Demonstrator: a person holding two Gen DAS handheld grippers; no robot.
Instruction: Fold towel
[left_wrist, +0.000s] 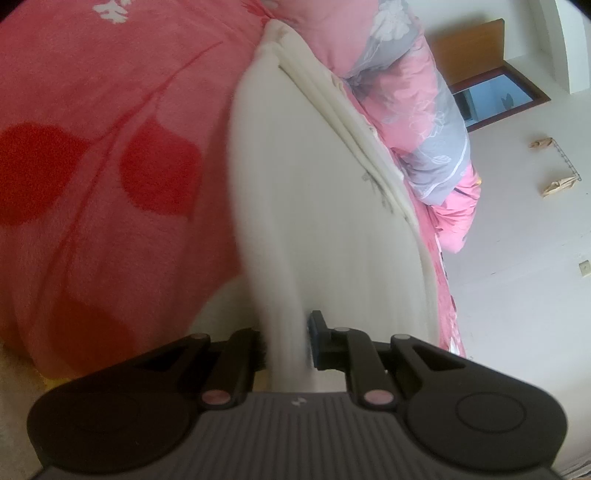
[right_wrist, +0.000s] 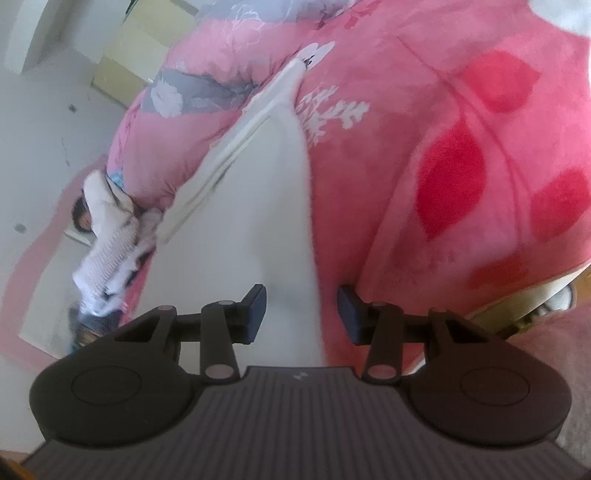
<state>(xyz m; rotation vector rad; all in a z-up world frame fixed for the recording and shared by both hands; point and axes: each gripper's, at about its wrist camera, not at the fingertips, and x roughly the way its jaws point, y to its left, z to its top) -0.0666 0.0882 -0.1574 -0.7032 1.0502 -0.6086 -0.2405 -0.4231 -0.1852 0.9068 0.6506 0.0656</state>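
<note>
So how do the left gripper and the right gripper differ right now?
The left gripper is pinched shut on the white towel; the right gripper stands open, its pads apart. Towel fabric bunches between the left fingers, while the towel's edge merely lies in the right gripper's gap, unpressed. Both are black and point along the same towel on the pink blanket.

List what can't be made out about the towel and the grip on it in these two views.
- Left view: the towel blurs near the left gripper, hiding the pinched edge.
- Right view: the towel's near end sinks behind the right gripper.
- Both views: the towel's far end is too small to read.
</note>
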